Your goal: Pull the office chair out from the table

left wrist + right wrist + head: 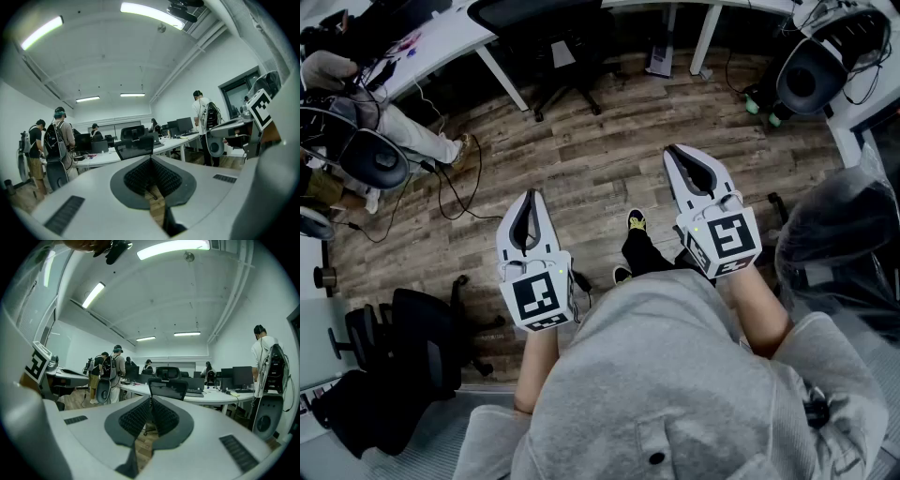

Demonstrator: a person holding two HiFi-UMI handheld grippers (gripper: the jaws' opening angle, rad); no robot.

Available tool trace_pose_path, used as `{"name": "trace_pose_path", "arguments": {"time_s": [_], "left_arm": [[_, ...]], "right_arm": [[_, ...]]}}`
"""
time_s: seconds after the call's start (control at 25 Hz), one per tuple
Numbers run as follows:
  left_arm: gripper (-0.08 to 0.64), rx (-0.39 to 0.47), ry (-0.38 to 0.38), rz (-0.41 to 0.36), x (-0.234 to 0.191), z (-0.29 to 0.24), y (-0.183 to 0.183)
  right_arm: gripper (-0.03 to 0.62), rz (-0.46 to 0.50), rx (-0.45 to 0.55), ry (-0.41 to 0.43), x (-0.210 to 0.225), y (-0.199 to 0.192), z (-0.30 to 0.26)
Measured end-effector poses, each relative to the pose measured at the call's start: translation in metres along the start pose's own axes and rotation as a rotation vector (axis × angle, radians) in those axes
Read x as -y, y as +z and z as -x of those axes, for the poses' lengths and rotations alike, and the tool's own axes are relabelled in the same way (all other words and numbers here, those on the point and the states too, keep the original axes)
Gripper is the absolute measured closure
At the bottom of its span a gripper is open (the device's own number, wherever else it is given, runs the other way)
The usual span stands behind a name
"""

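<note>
Head view, left gripper (531,195): white two-jaw claw with a marker cube; jaws pressed together with nothing in them, held over the floor.
Head view, right gripper (674,150): same build, jaws likewise pressed together and empty, higher in the frame than the left one.
Head view, black office chair (591,47): tucked under the edge of the white curved table (450,33) at the top of the frame, its castor base showing on the floor. It is well apart from both claws.
Head view, brown wood-plank floor (600,155): a bare stretch lies between the claws and the chair.
Head view, left edge: a seated person (408,131), loose black cables (450,192) on the planks, and a second black chair (412,328) lower down.
Head view, right edge: a plastic-wrapped dark chair (839,230) just beside the right forearm.
Left gripper view, jaws: the ribbed black pads meet along one seam with nothing between them.
Left gripper view, chair: its black back stands straight beyond the jaw tips, against the table's near edge, with floor showing in front of it.
Left gripper view, sides: standing people with backpacks (58,140) at left, and one more person at right.
Right gripper view, jaws: pads closed together and empty.
Right gripper view, chair: the same black back sits just right of the jaw seam, pushed in at the table, with planks visible below it.
Right gripper view, sides: a group of people stands at the table's left end.
</note>
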State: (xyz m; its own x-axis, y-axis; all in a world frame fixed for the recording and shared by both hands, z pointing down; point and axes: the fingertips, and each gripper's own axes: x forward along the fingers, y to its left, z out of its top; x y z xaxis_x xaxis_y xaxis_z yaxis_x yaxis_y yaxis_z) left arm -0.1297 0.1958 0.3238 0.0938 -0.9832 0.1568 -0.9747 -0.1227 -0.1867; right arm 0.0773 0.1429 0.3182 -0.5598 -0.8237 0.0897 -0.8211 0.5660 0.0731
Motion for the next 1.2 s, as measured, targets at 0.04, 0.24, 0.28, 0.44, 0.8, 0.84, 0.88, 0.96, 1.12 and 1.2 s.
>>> {"name": "trace_pose_path", "arguments": {"time_s": [0.04,0.24,0.28,0.44,0.8,0.84,0.88,0.96,1.12,1.2], "left_arm": [[0.548,0.000,-0.001,0.000,0.001,0.002,0.000],[0.548,0.001,-0.011,0.004,0.007,0.016,-0.002],[0.548,0.002,-0.013,0.005,0.008,0.017,-0.003],[0.548,0.003,-0.027,0.011,0.011,0.020,-0.006],[0.548,-0.004,-0.043,0.033,0.006,0.012,-0.008],[0.548,-0.006,-0.046,0.033,0.005,0.011,-0.008],[0.548,-0.006,-0.048,0.033,0.005,0.009,-0.008],[0.548,-0.009,-0.048,0.033,0.003,0.004,-0.009],[0.548,-0.014,-0.043,0.036,-0.005,-0.007,-0.010],[0.548,-0.016,-0.035,0.039,-0.011,-0.012,-0.011]], "right_arm": [[0.554,0.007,0.001,0.003,-0.002,0.000,0.002],[0.554,0.016,0.012,-0.002,-0.006,0.001,0.016],[0.554,0.011,0.016,-0.010,-0.005,0.001,0.019],[0.554,-0.002,0.017,-0.038,0.000,0.000,0.025],[0.554,0.008,-0.001,-0.033,-0.007,-0.005,0.022],[0.554,0.011,-0.004,-0.031,-0.008,-0.005,0.021],[0.554,0.014,-0.005,-0.029,-0.008,-0.005,0.019],[0.554,0.017,-0.008,-0.025,-0.008,-0.006,0.013],[0.554,0.004,-0.018,-0.014,-0.007,-0.009,0.000],[0.554,-0.007,-0.018,-0.007,-0.006,-0.010,-0.008]]}}
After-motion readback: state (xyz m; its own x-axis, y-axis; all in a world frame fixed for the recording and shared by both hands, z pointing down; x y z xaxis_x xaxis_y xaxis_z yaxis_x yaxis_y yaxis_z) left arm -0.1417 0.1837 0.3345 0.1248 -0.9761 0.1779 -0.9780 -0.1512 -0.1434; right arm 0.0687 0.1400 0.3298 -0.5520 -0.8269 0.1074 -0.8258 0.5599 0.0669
